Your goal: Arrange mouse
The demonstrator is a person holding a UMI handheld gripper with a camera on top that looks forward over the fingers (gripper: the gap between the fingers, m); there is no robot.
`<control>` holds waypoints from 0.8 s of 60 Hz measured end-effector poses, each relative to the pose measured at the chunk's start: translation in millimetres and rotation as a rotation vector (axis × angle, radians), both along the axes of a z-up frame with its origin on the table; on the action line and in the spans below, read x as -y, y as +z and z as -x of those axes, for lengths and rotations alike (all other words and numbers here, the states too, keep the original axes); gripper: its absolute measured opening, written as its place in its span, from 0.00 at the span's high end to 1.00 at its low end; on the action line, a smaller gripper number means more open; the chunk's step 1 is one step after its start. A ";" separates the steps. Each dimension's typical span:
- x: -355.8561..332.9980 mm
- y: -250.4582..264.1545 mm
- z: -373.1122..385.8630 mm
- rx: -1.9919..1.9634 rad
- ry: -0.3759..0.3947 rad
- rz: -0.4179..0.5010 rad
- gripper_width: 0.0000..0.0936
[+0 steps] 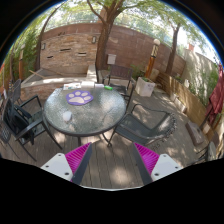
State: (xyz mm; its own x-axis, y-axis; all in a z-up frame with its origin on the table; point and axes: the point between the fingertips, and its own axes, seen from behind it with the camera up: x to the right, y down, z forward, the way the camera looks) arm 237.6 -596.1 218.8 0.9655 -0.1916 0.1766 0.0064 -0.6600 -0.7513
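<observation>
While the gripper [113,160] hangs over deck boards, fingers spread wide with nothing between them | mouse: cannot tell | round glass table [95,118] far ahead, purple mat [80,98] on it | chairs [150,125] around | brick wall [80,50] beyond

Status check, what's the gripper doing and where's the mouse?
Gripper jaws open, empty, short of the round glass table. Mouse not identifiable; purple mat and green object on the far side. Chairs ring the table.
</observation>
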 end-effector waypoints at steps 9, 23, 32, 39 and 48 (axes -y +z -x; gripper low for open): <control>3.7 -44.4 15.5 -0.020 0.017 0.025 0.11; -16.8 -114.6 72.6 -0.133 0.091 0.056 0.10; -103.0 -121.1 141.0 -0.183 0.160 0.010 0.10; -185.5 -138.1 175.7 -0.202 0.194 -0.034 0.11; -283.8 -176.2 210.9 -0.195 0.204 -0.058 0.11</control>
State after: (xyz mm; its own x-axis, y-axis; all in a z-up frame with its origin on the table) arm 26.7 -312.3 42.6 0.9997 0.0052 -0.0223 -0.0144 -0.6155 -0.7880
